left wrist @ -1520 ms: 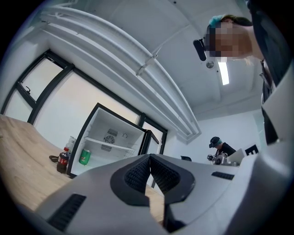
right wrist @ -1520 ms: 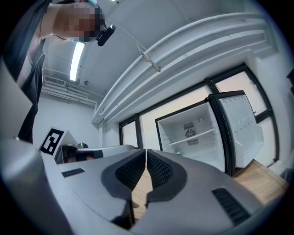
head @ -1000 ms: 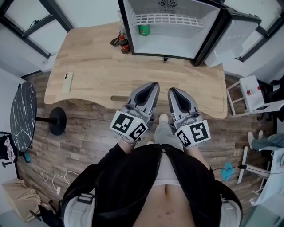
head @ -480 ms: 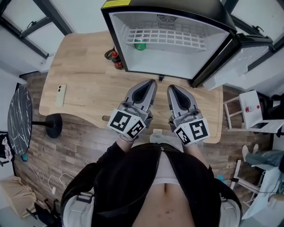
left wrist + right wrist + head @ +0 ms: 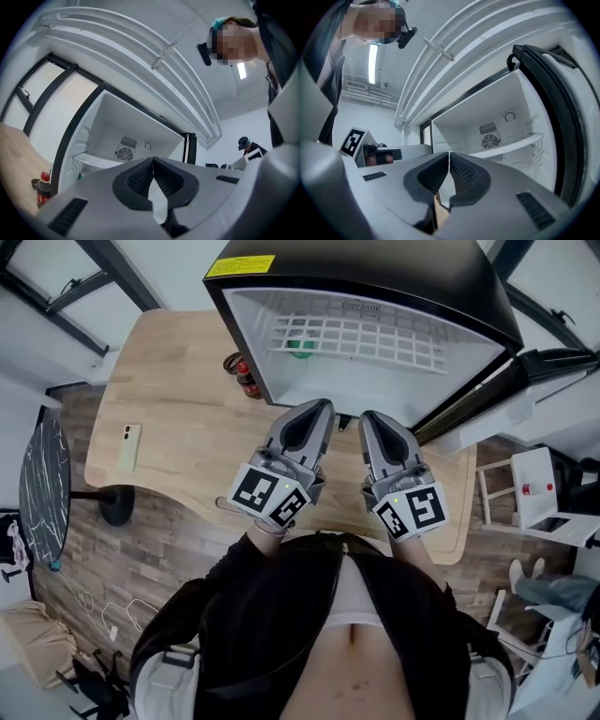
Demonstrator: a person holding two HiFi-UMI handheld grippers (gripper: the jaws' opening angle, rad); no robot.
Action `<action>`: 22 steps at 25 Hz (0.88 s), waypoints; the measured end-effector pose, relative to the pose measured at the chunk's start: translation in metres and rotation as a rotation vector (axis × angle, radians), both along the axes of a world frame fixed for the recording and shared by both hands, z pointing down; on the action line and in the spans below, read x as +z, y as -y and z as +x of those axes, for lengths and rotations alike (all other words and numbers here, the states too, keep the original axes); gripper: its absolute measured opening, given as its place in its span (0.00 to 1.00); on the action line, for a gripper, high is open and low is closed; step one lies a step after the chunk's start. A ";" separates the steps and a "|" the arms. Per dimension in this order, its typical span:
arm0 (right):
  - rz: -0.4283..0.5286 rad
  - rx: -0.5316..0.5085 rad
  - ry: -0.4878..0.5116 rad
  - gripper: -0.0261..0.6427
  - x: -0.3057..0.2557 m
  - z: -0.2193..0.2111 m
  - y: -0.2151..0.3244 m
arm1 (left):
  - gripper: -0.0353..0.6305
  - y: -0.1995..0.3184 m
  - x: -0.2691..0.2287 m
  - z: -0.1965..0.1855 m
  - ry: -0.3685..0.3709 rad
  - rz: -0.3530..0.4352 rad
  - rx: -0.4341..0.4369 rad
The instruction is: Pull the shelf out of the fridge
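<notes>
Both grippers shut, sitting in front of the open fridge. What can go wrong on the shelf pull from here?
1. The left gripper and right gripper are shut and empty. Unless opened first, they would shove the wire shelf instead of gripping it.
2. A green can shows through the grid. Whether it touches the shelf is unclear, so it may tip.
3. The fridge stands on the table, and a hard pull may drag it.

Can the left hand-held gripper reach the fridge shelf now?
Probably yes: the door is open and nothing sits between the left hand-held gripper and the shelf. Its jaws are shut, so they'd need opening.
</notes>
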State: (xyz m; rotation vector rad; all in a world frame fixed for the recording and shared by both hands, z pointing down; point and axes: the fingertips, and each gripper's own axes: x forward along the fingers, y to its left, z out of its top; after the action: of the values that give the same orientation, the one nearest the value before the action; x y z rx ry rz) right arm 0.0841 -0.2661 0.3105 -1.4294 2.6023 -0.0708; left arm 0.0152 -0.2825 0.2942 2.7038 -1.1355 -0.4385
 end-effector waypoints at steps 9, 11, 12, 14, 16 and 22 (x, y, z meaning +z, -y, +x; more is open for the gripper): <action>-0.055 0.038 -0.004 0.09 0.013 -0.001 0.025 | 0.06 0.030 0.017 0.000 -0.003 -0.073 0.020; -0.068 0.046 0.004 0.09 0.016 0.000 0.030 | 0.06 0.034 0.023 0.002 -0.001 -0.099 0.033; -0.072 0.051 0.009 0.09 0.017 0.001 0.032 | 0.06 0.036 0.024 0.002 0.000 -0.105 0.034; -0.082 0.059 0.025 0.09 0.019 0.003 0.039 | 0.06 0.042 0.026 0.002 -0.016 -0.115 0.035; -0.096 0.069 0.038 0.19 0.022 0.007 0.045 | 0.13 0.048 0.029 0.004 -0.050 -0.142 0.043; -0.139 0.107 0.137 0.34 0.026 0.019 0.065 | 0.32 0.066 0.037 0.003 -0.081 -0.184 0.029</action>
State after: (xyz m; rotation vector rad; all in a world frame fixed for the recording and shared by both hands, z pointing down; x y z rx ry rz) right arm 0.1032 -0.3314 0.3364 -1.5478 2.4484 -0.3289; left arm 0.0183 -0.3489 0.3315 2.5175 -1.0579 -0.4139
